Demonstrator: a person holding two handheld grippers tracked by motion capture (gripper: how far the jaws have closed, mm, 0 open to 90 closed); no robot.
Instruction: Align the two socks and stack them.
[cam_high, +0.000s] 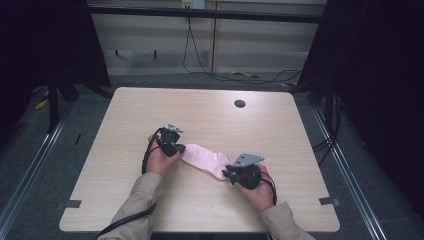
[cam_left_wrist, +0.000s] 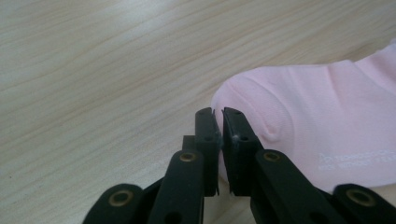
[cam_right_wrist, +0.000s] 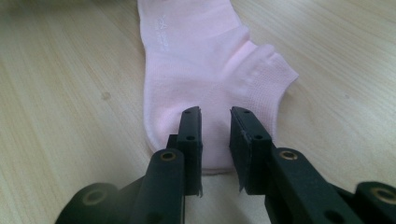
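A pale wooden table (cam_high: 125, 150) fills the middle of the high view, with a pink sock (cam_high: 207, 159) lying flat just below the frame's centre. The left gripper (cam_high: 179, 149) sits at the sock's left end, the right gripper (cam_high: 226, 174) at its lower right end. In the left gripper view, the jaws stand almost closed, a thin gap between them, at the rounded toe edge of the sock in the right half of the frame; whether they pinch fabric cannot be told. In the right gripper view, the jaws stand released, parted over the sock's near end at lower centre.
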